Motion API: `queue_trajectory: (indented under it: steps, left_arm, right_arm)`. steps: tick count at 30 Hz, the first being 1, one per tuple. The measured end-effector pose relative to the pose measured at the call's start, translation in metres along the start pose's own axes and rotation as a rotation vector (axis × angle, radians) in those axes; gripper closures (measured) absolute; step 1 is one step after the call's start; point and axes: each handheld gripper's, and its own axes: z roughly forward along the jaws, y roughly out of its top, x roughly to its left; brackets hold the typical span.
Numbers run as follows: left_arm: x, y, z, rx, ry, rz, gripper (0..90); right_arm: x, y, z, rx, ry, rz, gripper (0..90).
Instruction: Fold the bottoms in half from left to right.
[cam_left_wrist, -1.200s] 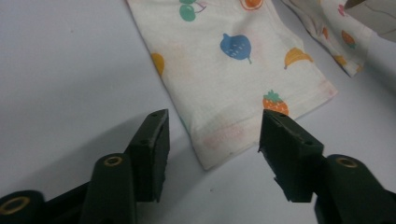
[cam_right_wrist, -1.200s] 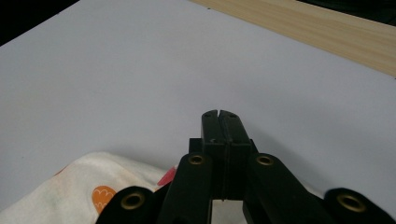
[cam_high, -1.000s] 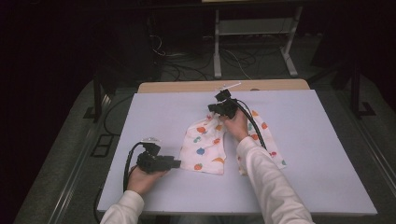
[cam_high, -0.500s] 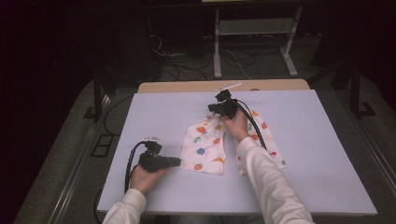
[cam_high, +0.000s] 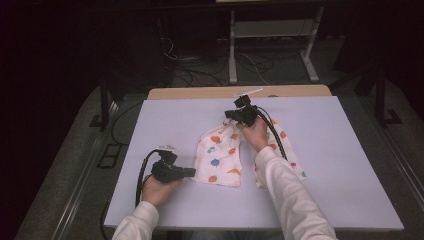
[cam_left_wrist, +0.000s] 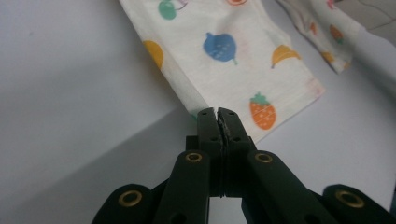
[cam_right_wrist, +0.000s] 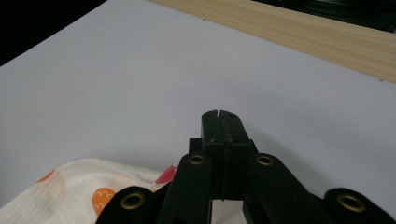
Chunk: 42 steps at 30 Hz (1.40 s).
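A white cloth (cam_high: 220, 160) printed with coloured fruit lies crumpled on the pale table (cam_high: 340, 150). My left gripper (cam_high: 191, 172) lies low at the cloth's near left corner. In the left gripper view its jaws have just been closing, and the left gripper (cam_left_wrist: 218, 114) is shut on that corner of the cloth (cam_left_wrist: 224, 51). At the cloth's far end my right gripper (cam_high: 229, 114) is shut. In the right gripper view the right gripper (cam_right_wrist: 218, 115) points over bare table, with the cloth (cam_right_wrist: 70, 186) under its base and nothing seen between the tips.
A wooden strip (cam_high: 200, 93) runs along the table's far edge. Behind it stand a metal frame (cam_high: 232, 55) and cables (cam_high: 195, 60) on a dark floor. Bare table surface spreads to the left and right of the cloth.
My left gripper has edged slightly toward the cloth's corner. The right hand and the cloth have not moved.
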Motion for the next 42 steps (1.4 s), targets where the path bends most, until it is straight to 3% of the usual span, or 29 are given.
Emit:
queue_trajectory:
  steps: [6, 20, 24, 42]
  left_arm:
    - [-0.013, 0.005, 0.0, -0.025, -0.047, 0.041, 88.9]
    - [-0.044, 0.023, 0.007, -0.023, -0.126, 0.109, 88.9]
    - [-0.051, 0.029, 0.01, -0.022, -0.164, 0.109, 88.9]
    - [-0.081, 0.049, 0.025, -0.016, -0.251, 0.166, 88.9]
  right_arm:
    - [-0.005, 0.002, -0.008, -0.018, 0.009, 0.02, 89.0]
    - [-0.022, 0.0, -0.026, -0.039, 0.011, 0.061, 89.0]
    - [-0.026, -0.001, -0.029, -0.039, 0.007, 0.068, 89.0]
    - [-0.051, -0.002, -0.047, -0.046, -0.031, 0.097, 89.0]
